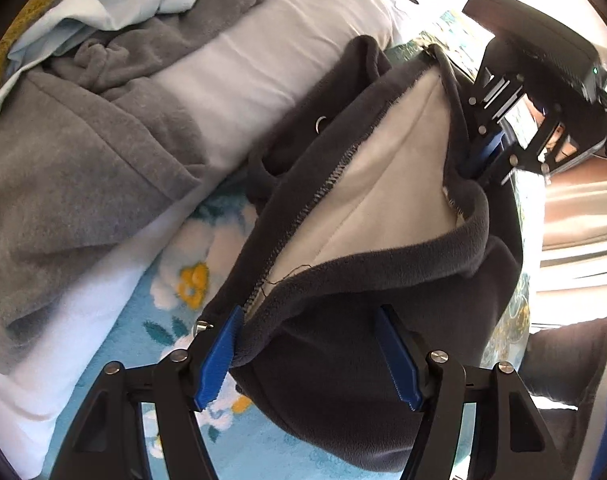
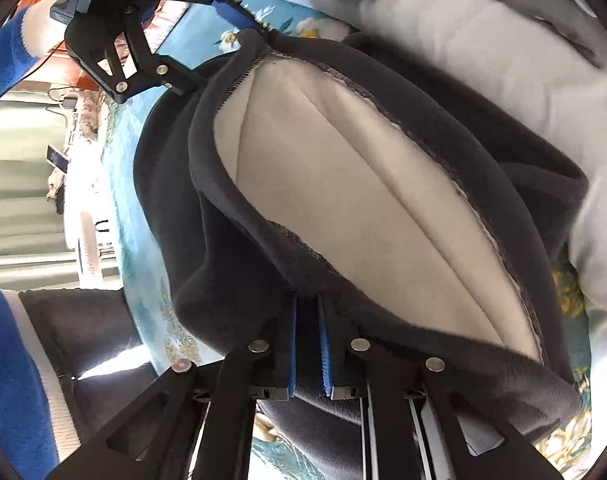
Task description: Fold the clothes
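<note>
A: Bed (image 1: 175,312) first: floral sheet, grey clothes (image 1: 63,168) piled at the far side.
B: Dark fleece garment (image 1: 343,340)?
A: Held up over the bed's edge, cream lining (image 2: 343,208) showing (likely spread for a fold).
B: Grips?
A: Right hand-held gripper (image 2: 308,344) clenched on the hem. Left hand-held gripper (image 1: 307,356): fingers apart, one touching the zipper edge (image 1: 295,216). Open sheet below.
</note>
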`<action>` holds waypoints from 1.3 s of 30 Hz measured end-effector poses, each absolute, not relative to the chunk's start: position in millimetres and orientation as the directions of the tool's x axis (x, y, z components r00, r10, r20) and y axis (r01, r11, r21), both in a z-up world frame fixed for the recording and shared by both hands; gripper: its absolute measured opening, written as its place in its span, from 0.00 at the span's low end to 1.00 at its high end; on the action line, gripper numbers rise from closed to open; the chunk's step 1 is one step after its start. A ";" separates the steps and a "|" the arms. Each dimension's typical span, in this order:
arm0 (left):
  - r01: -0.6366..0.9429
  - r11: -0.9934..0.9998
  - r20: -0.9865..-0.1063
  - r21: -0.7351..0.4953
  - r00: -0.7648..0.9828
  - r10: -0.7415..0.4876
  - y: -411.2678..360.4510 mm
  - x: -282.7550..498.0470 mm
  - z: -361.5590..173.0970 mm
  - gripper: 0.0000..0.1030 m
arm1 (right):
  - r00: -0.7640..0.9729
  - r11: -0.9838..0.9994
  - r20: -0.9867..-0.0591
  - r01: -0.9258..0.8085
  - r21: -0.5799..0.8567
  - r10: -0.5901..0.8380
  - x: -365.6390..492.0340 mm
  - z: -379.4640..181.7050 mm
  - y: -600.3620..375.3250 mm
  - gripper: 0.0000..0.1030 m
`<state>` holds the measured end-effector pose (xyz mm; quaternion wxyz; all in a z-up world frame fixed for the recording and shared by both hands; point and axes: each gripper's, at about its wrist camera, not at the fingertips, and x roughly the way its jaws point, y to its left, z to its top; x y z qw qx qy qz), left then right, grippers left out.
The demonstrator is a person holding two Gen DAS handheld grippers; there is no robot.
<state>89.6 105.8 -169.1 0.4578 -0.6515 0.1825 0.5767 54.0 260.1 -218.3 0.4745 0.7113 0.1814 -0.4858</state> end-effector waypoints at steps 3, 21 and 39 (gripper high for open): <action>-0.762 -0.525 -0.922 -0.378 0.259 0.288 108.9 91.9 -171.5 0.64 | 0.455 -0.483 -0.867 0.724 0.493 -0.202 46.1 -223.0 254.3 0.22; -0.763 -0.541 -0.932 -0.353 0.233 0.279 114.9 123.1 -163.4 0.30 | 0.454 -0.461 -0.869 0.740 0.491 -0.197 47.3 -224.1 234.1 0.28; -0.655 -0.752 -0.982 -0.081 -0.079 0.174 82.5 81.8 -165.7 0.07 | 0.099 -0.652 -0.971 0.725 0.220 -0.217 -18.0 -191.1 251.4 0.03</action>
